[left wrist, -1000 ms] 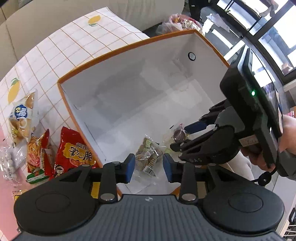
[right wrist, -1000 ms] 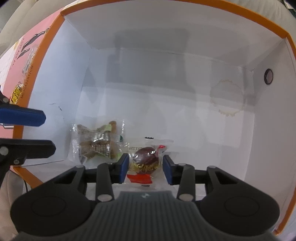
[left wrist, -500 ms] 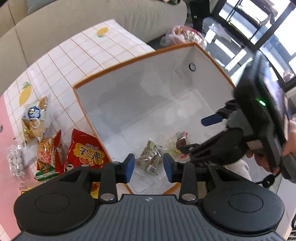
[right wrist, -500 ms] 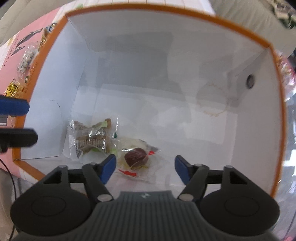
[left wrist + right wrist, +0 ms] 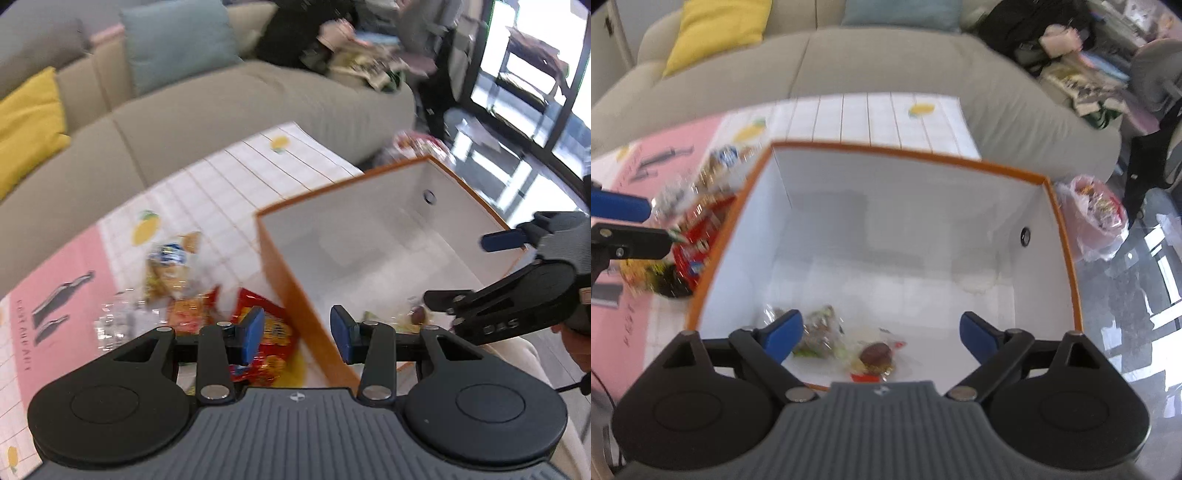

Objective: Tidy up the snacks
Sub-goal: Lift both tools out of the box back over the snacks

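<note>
Right gripper (image 5: 881, 332): above the box, jaws wide and just been opening, nothing between them.
Left gripper (image 5: 297, 334): jaws narrow, just opened a little, empty, straddling the box's near-left wall.
Box (image 5: 905, 157): white inside, orange rim.
Chocolate candy (image 5: 874, 353): on the box floor, at 6 o'clock.
Cookie packet (image 5: 820, 330): touching the candy's wrapper, at its 9 o'clock.
Snack bags (image 5: 269, 332): on the table at the box's 9 o'clock.

2 snack packets (image 5: 846, 341), 1 box (image 5: 905, 155)

beige sofa (image 5: 886, 70), yellow cushion (image 5: 713, 29), teal cushion (image 5: 177, 40)
</note>
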The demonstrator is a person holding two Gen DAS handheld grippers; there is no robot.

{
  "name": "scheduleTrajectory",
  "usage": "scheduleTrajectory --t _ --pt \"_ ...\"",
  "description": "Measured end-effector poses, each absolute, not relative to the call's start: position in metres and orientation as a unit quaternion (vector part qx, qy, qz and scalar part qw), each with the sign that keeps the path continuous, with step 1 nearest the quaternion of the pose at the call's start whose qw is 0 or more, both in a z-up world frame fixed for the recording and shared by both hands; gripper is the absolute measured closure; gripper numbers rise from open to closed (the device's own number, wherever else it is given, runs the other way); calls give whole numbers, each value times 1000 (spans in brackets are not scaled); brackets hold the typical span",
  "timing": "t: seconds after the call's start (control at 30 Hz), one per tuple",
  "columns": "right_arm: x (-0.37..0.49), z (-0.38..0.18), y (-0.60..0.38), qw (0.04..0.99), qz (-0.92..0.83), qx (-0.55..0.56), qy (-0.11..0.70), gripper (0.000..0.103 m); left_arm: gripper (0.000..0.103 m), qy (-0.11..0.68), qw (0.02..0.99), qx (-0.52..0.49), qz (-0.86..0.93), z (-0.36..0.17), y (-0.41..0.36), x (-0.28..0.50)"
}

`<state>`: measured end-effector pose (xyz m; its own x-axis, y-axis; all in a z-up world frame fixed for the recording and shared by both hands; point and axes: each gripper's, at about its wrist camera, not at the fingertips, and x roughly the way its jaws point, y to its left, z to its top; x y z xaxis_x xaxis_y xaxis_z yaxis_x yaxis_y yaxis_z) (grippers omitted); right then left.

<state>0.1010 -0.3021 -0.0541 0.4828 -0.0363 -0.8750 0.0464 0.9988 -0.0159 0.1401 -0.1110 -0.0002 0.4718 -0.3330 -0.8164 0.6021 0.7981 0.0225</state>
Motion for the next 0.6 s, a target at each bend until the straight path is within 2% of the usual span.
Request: scheduleTrajectory --t 0.37,0.6 --pt "71 -19 -239 908 -48 55 412 5 39 382 896 117 -195 7 -34 104" --pt "56 -21 -183 922 -11 41 385 5 38 390 906 80 -142 -11 13 84"
